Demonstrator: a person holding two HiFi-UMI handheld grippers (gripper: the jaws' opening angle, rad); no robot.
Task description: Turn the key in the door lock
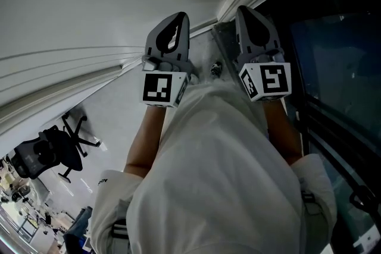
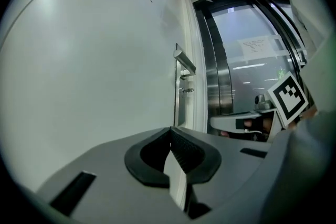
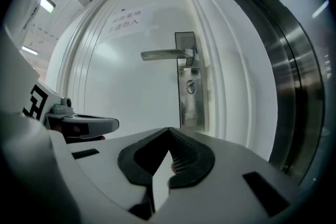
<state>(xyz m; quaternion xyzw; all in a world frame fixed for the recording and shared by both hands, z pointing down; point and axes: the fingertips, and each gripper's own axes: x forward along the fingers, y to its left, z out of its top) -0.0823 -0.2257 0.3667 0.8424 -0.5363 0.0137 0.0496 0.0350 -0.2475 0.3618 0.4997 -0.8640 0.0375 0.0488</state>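
1. Key sits in the lock under the lever handle, on the narrow metal plate at the edge of the white door. In the left gripper view it shows side-on as a small stub standing out from the door face. It is too small to tell which way its head is turned.
2. No gripper touches it. The right gripper points at the plate from a distance, with its jaws together, tips meeting and nothing between them.
3. The left gripper hangs beside it, aimed more along the door face. Its jaws are likewise pressed together on nothing. In the head view both are raised side by side in front of the person's chest.
4. Step in hand, as a judgement: this fits two stages. Either the key is waiting to be gripped and turned, or it has been turned and the gripper drawn off. Nothing in the key's look settles which.
5. Any grasp of the key would call for parted jaws squared to its flat head, coming in below the lever without knocking it. The right gripper is the better lined up for that.
6. Further out, a printed notice hangs high on the door and a steel-framed glass panel stands to its right.
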